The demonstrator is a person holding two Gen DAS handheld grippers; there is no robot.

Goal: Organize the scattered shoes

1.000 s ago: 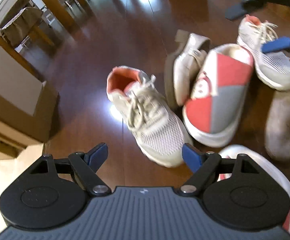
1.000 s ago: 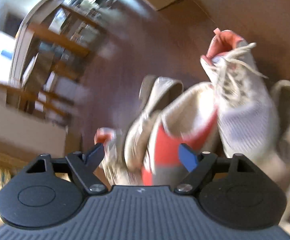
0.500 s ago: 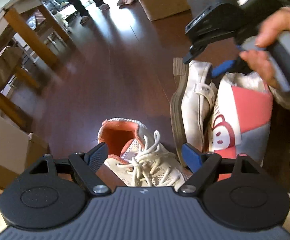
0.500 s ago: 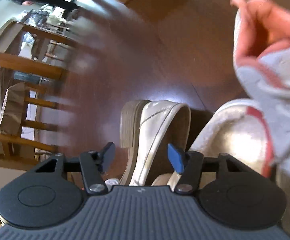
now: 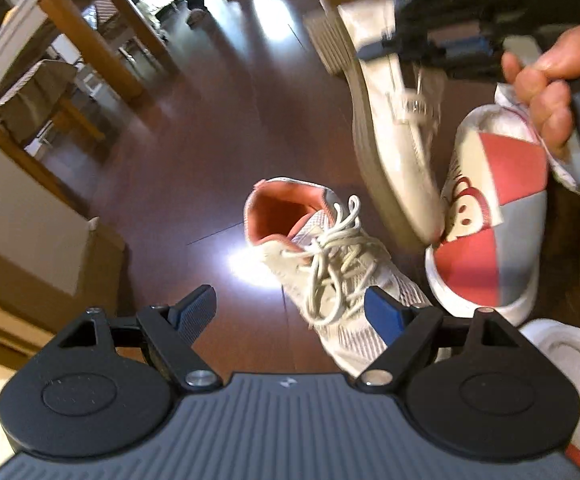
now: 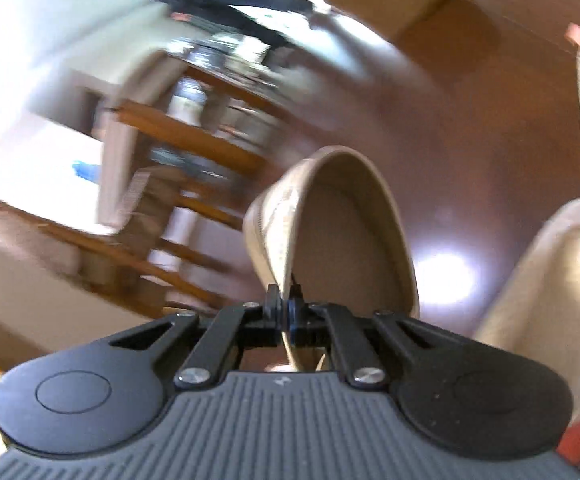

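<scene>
While left gripper [image 5: 290,312] gapes empty, right gripper [image 6: 284,312] apparently pinches beige shoe [image 6: 330,232] rim.

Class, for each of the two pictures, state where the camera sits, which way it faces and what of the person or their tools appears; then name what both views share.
Left wrist view: sits on the left gripper, facing down at the wooden floor and the laced sneaker; open jaws, plus the hand holding the right gripper.
Right wrist view: sits on the right gripper, facing nearly level across the room; its jaws are shut on the rim of the beige shoe.
Shared: the beige shoe, red-and-grey slipper, floor, wooden table.
</scene>
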